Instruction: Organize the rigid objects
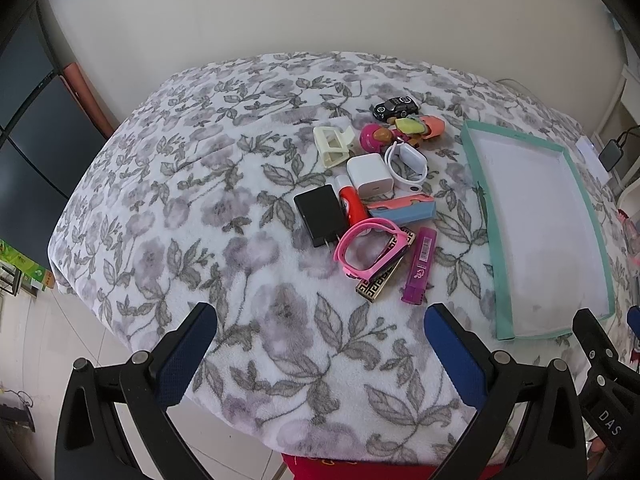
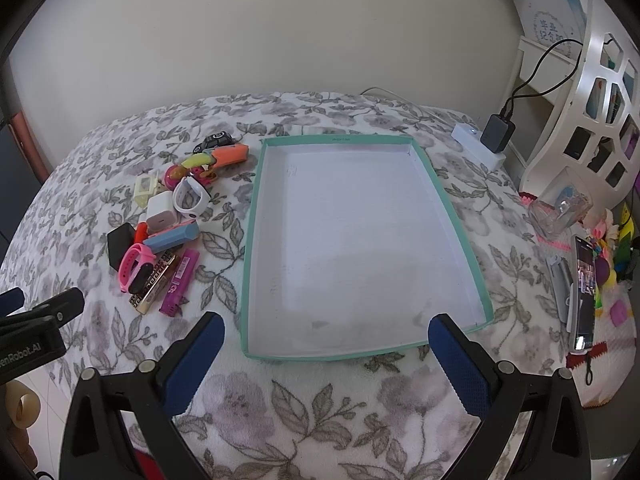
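Blue-padded fingers [image 1: 202,344] of the left gripper [image 1: 320,340] stand wide apart over the near edge of the floral blanket [image 1: 180,184], holding nothing. Just beyond them, slightly to the right, lies the pile of small rigid things, with the purple lighter [image 1: 420,266] and the pink watch band [image 1: 366,250] at its near end. The lighter's long axis runs nearly straight away from the fingers, leaning a little right, so the open jaws already lie across it. The gold-patterned harmonica [image 1: 378,282] sits partly under the band, touching the lighter's left side.

In the right wrist view, the right gripper [image 2: 326,354] is also spread wide and empty, hovering at the near rim of the teal tray [image 2: 452,216], which holds nothing. The pile lies left of the tray, close to its left wall but not touching it.

The left gripper seems nearer the pile and the right nearer the tray. No item has been moved into the tray yet, so the sorting looks to be at its start. A black charger [image 1: 320,214] and a white charger [image 1: 366,174] sit farther back.
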{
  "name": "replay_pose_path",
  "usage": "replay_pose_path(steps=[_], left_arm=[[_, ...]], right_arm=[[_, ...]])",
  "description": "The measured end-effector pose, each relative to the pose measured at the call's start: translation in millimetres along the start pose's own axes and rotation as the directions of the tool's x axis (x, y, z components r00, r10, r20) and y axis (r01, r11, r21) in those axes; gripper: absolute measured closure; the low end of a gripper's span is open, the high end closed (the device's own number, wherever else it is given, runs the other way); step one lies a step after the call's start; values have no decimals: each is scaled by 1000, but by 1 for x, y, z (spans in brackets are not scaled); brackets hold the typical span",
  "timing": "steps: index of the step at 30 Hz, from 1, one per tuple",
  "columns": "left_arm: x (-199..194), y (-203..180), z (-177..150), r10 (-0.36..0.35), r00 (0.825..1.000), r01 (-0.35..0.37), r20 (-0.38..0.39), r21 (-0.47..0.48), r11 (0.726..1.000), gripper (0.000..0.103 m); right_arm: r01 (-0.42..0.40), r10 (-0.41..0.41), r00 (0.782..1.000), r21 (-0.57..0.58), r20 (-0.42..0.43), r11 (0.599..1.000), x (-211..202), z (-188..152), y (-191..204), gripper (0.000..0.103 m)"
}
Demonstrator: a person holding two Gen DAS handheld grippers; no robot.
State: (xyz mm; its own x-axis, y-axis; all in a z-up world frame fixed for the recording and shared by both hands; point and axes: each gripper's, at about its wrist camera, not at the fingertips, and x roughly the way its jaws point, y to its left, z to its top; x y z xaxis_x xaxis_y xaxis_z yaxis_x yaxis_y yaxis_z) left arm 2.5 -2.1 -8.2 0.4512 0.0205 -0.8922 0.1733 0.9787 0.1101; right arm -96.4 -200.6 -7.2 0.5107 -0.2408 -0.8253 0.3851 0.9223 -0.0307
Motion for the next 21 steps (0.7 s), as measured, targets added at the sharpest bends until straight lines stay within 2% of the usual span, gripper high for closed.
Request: replay_pose_path(steps=[21], left_arm=[[2,2,0,0,1000,0,-9,-2,1000,0]], right_arm=[[0,0,1000,-1,-1,1000,1,0,0,0]])
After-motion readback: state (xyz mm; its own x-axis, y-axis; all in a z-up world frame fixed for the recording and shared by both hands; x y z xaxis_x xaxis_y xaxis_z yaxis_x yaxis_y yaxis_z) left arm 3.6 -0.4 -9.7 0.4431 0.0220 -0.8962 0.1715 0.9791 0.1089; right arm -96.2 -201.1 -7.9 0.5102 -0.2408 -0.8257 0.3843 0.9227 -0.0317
